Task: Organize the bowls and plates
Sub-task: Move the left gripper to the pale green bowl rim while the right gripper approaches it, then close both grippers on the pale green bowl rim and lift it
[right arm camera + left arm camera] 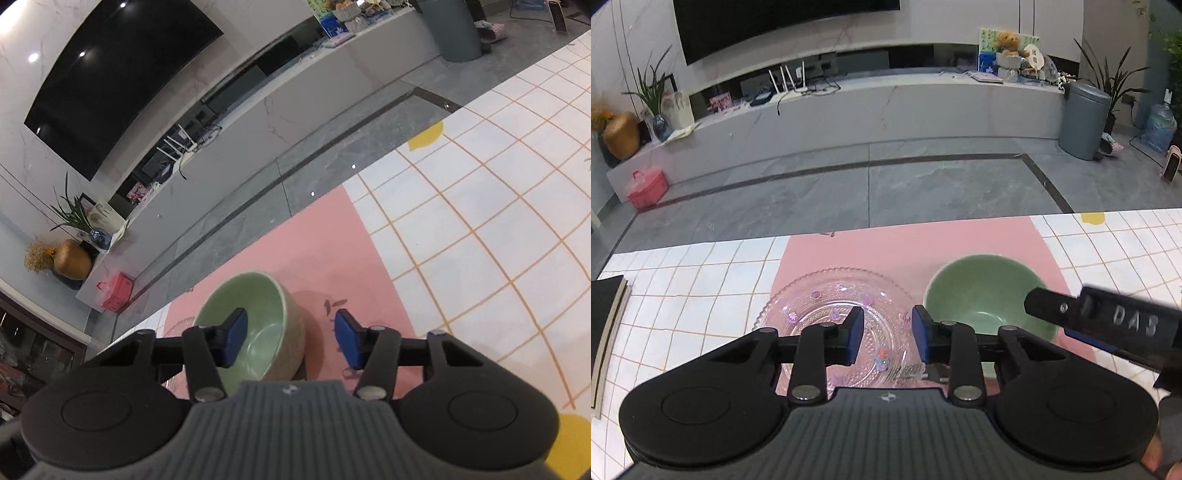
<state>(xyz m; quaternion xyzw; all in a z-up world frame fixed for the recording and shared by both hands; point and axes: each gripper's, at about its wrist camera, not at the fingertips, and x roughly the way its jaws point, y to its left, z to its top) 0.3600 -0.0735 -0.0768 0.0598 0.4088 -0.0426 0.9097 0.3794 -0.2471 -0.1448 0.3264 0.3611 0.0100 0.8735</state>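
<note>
A clear glass plate (834, 314) with small flower marks and a green bowl (986, 291) sit side by side on a pink mat (912, 243). My left gripper (887, 334) is open over the plate's right edge, one finger above the plate, the other between plate and bowl. My right gripper (291, 339) is open and straddles the right rim of the green bowl (258, 317): the left finger is inside the bowl, the right finger outside over the mat. The right gripper's finger (1052, 306) also shows in the left wrist view, reaching into the bowl.
The mat lies on a white tablecloth with an orange grid (498, 229). A dark book-like object (605, 325) lies at the table's left edge. The table's far edge drops to a grey tiled floor (886, 184).
</note>
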